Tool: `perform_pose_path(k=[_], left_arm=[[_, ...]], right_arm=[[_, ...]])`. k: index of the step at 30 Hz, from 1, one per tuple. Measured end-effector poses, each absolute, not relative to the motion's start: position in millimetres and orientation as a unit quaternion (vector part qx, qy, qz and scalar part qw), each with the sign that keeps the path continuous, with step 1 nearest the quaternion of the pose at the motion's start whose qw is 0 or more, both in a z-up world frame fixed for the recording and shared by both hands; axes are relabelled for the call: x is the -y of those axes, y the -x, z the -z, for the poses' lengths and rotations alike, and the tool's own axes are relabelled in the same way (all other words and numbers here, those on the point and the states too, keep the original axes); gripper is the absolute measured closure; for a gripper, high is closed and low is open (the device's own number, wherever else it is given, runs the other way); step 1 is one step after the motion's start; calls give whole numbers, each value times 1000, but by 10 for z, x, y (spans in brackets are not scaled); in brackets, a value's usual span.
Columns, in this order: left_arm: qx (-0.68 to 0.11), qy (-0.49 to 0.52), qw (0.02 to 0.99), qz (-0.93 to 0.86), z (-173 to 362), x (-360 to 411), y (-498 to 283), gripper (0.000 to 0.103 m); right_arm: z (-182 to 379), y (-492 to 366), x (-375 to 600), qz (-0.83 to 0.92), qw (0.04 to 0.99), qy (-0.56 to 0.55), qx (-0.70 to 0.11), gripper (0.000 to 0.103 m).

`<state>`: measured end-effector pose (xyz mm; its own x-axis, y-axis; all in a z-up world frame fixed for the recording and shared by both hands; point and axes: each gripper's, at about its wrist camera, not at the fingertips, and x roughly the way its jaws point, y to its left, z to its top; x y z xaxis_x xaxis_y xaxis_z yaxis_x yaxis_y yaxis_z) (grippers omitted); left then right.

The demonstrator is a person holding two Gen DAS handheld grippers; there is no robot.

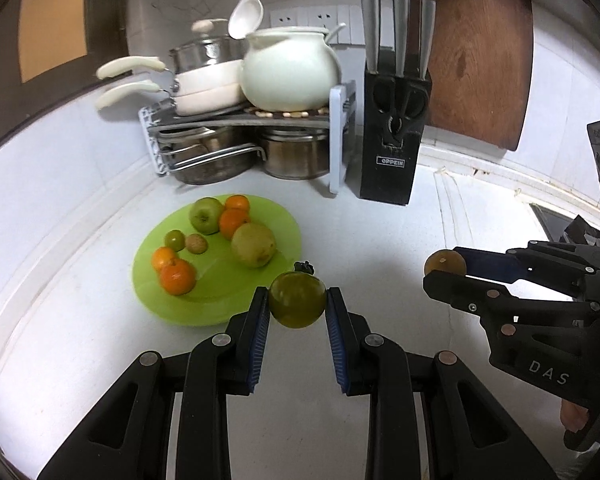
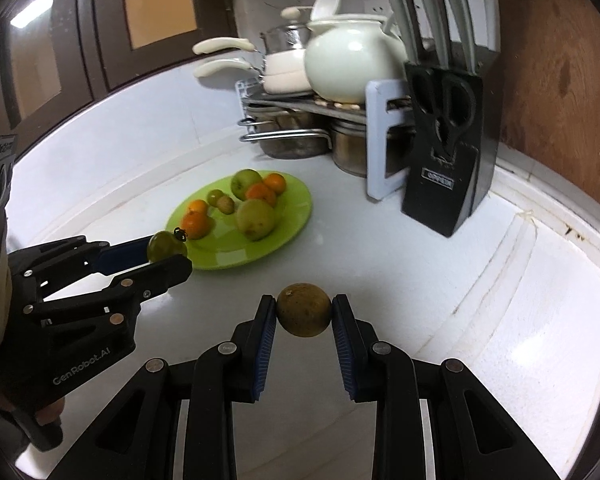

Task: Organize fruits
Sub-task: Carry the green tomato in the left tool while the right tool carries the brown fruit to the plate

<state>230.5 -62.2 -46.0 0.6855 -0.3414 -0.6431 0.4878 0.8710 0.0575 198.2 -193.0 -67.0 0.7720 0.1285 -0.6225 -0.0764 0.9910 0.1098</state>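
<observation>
Left gripper (image 1: 297, 300): blue pads clamped on a green tomato (image 1: 297, 300) with a dark stem — held clear above the white counter (image 1: 380, 248)
Right gripper (image 1: 446, 270): at the right edge, closed on a small brownish fruit (image 1: 445, 263)
Green plate (image 1: 220, 304): just beyond the tomato — carries oranges, a green apple (image 1: 207, 215), a pale pear-like fruit (image 1: 253, 245)
Behind: pot rack (image 1: 244, 120), knife block (image 1: 394, 140)

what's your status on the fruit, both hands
Left gripper shut on green tomato, right gripper shut on brown round fruit. Both held above the counter, short of the green plate. Nothing in the way.
</observation>
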Motion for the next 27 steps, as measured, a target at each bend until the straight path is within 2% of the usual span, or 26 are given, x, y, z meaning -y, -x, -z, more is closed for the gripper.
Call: perform_pose_path(k=[14, 27], left_arm=[[-304, -94, 931, 180, 287, 199, -2119, 74], [-295, -84, 936, 171, 204, 3, -2379, 74]], right_arm=[[538, -1996, 1569, -104, 943, -17, -316, 73], [430, -2282, 1351, -121, 946, -9, -302, 73]])
